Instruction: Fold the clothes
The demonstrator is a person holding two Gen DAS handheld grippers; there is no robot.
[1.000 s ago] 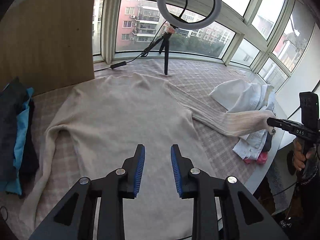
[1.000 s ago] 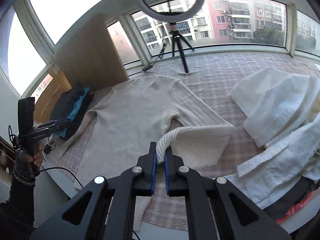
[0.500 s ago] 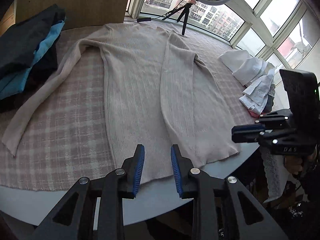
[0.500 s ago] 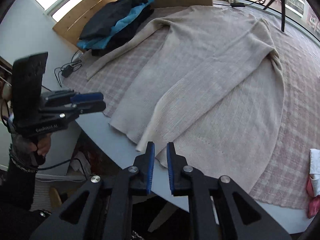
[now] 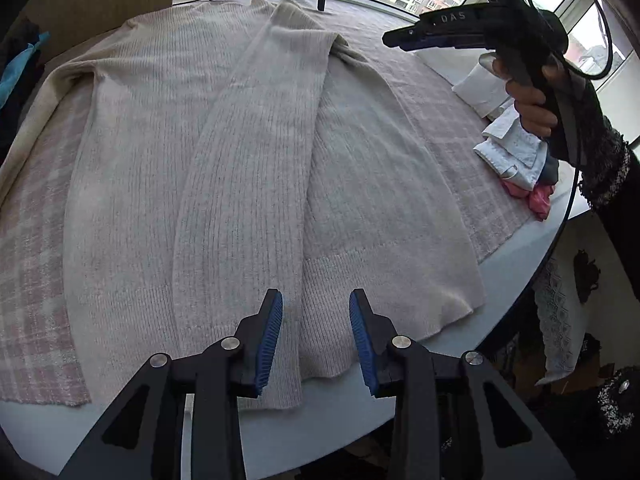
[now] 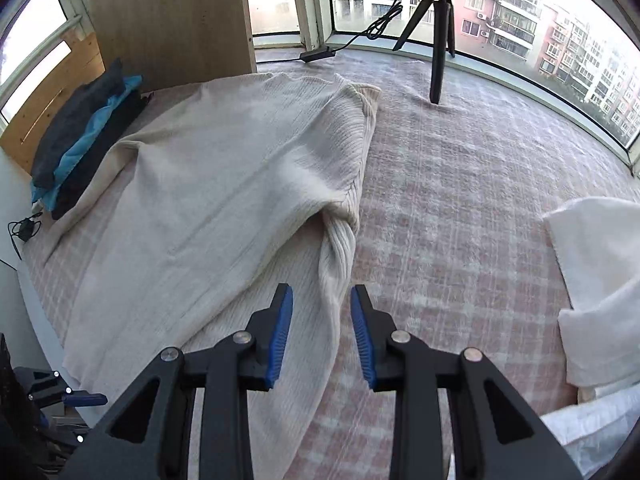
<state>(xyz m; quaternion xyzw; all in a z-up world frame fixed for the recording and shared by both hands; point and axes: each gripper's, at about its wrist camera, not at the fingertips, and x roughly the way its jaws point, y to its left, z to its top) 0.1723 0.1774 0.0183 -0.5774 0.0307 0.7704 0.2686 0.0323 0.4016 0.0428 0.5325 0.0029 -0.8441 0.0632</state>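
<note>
- my left gripper (image 5: 316,338) hovers at the near hem of the cream sweater (image 5: 160,152), jaws apart with nothing between them.
- my right gripper (image 6: 322,330) hangs over the bunched fabric at the sweater's right side, jaws also apart and empty.
- the sweater lies flat on the checked cloth (image 6: 460,200) that covers the table, its right sleeve (image 5: 248,168) folded lengthwise down the body; the left sleeve (image 5: 36,120) stretches out to the side.
- my judgement: the left sleeve comes next. i would grip it near the cuff, lift it just clear, lay it parallel to the folded one, and smooth the twisted ridge (image 6: 338,248) by the right armpit first so the fold lies flat.
- no containers in view, only loose piles: white garments (image 6: 600,280) at the right edge, dark and blue clothes (image 6: 84,128) at the far left by a wooden panel (image 6: 172,16).
- furthest off, a tripod (image 6: 438,32) stands by the window.
</note>
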